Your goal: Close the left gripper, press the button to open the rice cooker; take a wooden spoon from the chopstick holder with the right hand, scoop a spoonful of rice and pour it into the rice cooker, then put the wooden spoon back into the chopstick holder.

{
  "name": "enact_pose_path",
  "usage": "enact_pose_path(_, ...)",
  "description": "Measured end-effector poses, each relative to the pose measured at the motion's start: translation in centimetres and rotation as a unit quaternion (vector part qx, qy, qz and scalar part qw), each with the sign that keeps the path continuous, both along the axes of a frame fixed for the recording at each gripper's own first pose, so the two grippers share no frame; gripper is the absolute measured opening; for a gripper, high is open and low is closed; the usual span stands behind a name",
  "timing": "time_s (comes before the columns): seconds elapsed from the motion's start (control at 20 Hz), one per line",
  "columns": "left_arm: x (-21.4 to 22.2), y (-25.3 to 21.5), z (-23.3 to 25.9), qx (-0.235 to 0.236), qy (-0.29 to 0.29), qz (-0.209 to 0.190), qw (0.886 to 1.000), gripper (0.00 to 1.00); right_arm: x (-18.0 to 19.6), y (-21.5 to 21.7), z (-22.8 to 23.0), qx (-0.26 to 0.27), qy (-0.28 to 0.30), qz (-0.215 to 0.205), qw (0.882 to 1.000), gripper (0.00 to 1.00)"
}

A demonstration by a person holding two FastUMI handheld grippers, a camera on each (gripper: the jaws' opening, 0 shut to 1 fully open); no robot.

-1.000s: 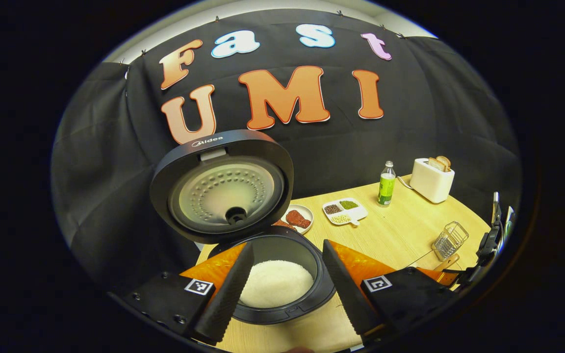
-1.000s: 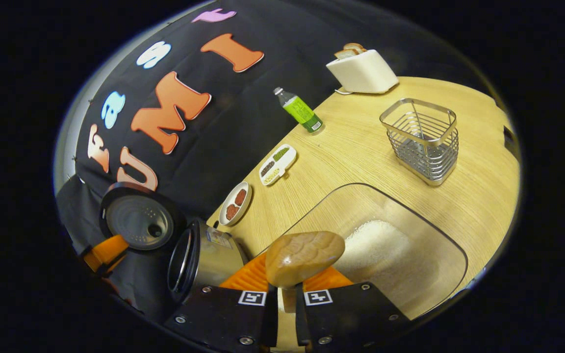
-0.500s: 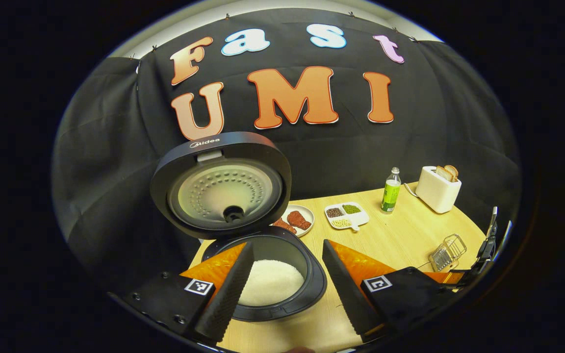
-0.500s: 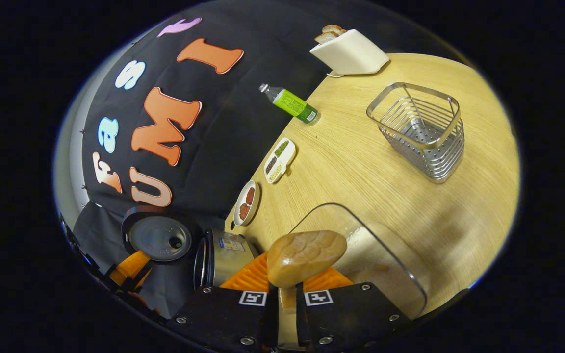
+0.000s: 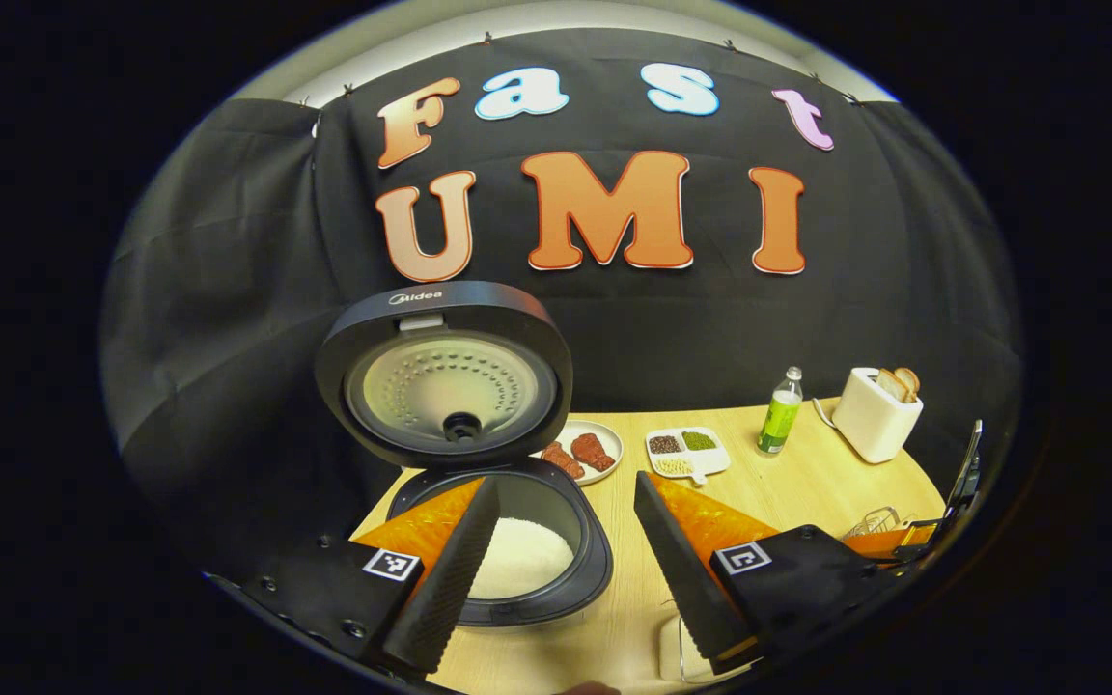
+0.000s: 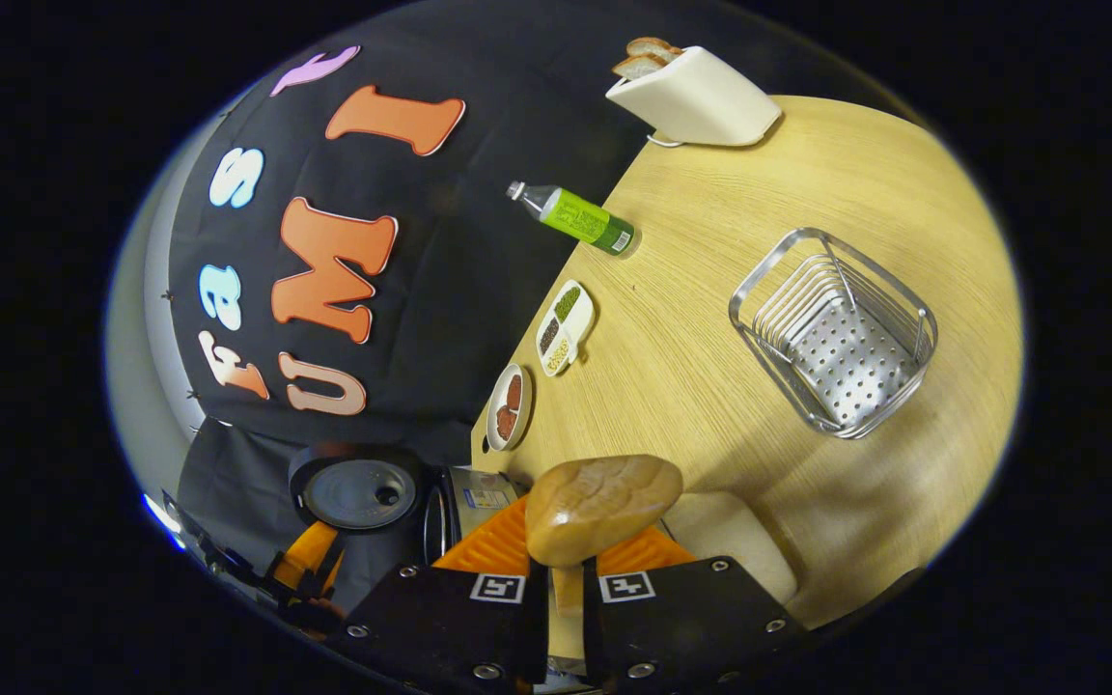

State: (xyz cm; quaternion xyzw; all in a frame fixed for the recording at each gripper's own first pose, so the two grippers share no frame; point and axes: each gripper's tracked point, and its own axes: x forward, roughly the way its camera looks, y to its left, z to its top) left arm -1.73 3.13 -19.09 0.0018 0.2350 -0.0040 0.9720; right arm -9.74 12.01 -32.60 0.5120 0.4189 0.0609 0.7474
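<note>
Our right tool point(image 6: 556, 579) pinches the wooden spoon point(image 6: 602, 507), bowl pointing up-frame. The chopstick holder point(image 6: 834, 333) lies to its upper right on the tabletop point(image 6: 710, 290) (mouth facing us). Our left tool point(image 5: 556, 560) hangs spread before the open rice cooker point(image 5: 503, 555).

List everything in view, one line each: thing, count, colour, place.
Rice cooker: 1, black, near table end, lid up, white rice inside.
Wooden spoon: 1, brown, in right hand-held gripper.
Chopstick holder: 1, steel wire, mid-table, nothing in it.
Rice container: 1, clear, behind the spoon.
Plate: 1, white, brown pieces on it, behind cooker.
Divided dish: 1, white, beside plate.
Bottle: 1, green label, by wall.
Toaster: 1, white, bread in it, far end.
Table: 1, light wood.
Left hand-held gripper: open.
Right hand-held gripper: shut on spoon.
</note>
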Motion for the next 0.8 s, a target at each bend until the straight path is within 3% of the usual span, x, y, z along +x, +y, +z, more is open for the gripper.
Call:
enact_pose_path(0.35,-2.0,3.6,1.2,0.026,-0.016,0.067,0.997,0.95,1.9,0.9,2.8,0.088,0.0,0.024,0.996,0.14)
enact_pose_path(0.8,-6.8,9.6,3.4,0.067,-0.041,0.143,0.987,0.95,5.5,7.4,7.7,0.178,-0.017,0.056,0.982,0.14)
